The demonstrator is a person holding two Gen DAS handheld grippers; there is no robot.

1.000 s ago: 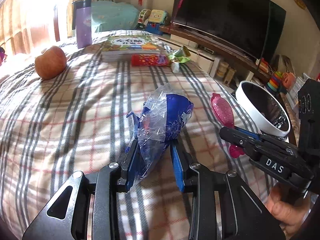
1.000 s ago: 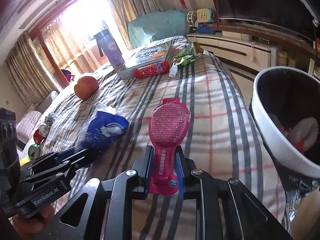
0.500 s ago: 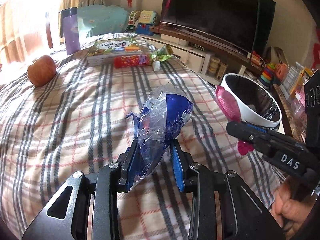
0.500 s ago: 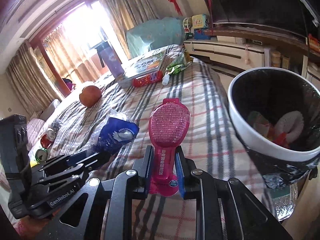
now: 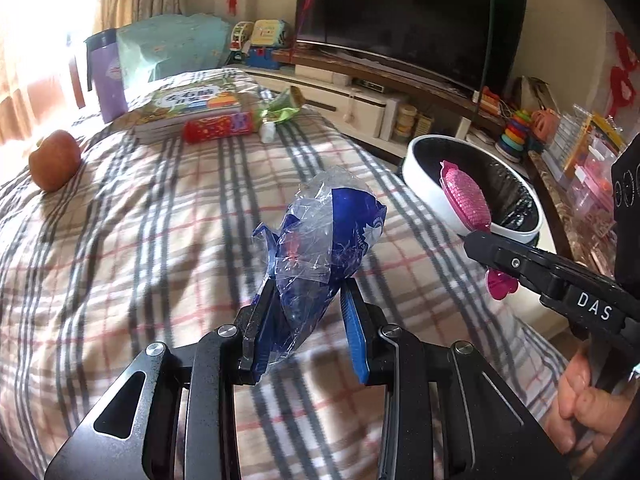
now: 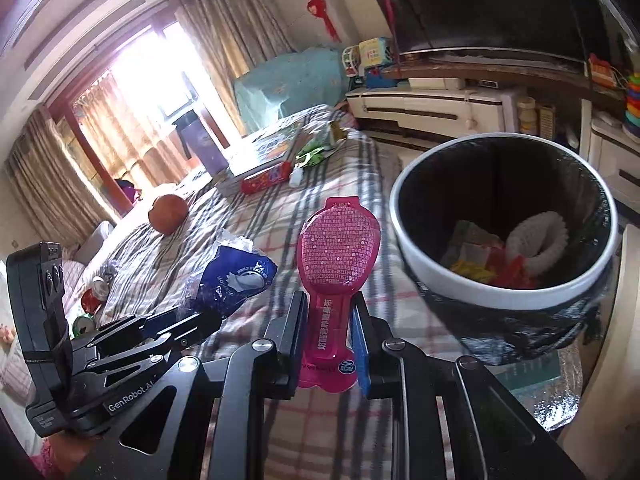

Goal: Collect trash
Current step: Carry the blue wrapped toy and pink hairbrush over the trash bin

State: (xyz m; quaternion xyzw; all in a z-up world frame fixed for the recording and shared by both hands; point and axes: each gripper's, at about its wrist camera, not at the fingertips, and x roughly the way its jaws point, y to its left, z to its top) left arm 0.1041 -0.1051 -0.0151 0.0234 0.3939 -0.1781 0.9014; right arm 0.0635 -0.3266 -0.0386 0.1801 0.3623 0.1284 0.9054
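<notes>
My left gripper (image 5: 306, 300) is shut on a crumpled blue and clear plastic wrapper (image 5: 328, 236), held up above the checked bedspread. That wrapper (image 6: 234, 276) and the left gripper (image 6: 192, 320) also show at the lower left of the right wrist view. My right gripper (image 6: 326, 312) is shut on the stem of a pink spoon-shaped snack packet (image 6: 338, 248), close to the rim of the white bin (image 6: 472, 292) with a black liner. In the left wrist view the pink packet (image 5: 466, 202) hangs in front of the bin (image 5: 424, 188), gripped by the right gripper (image 5: 486, 246).
On the bed (image 5: 140, 240) lie an apple (image 5: 55, 165), books (image 5: 188, 110), a red packet (image 5: 218, 128), a green wrapper (image 5: 282, 108), a small white bottle (image 5: 267, 133) and a purple cup (image 5: 106, 76). Trash (image 6: 492, 256) sits inside the bin. A television cabinet (image 5: 360, 100) stands behind.
Both grippers have carried their pieces to the right across the bed towards the bin, which now looms larger in the right wrist view. Neither grip has altered.
</notes>
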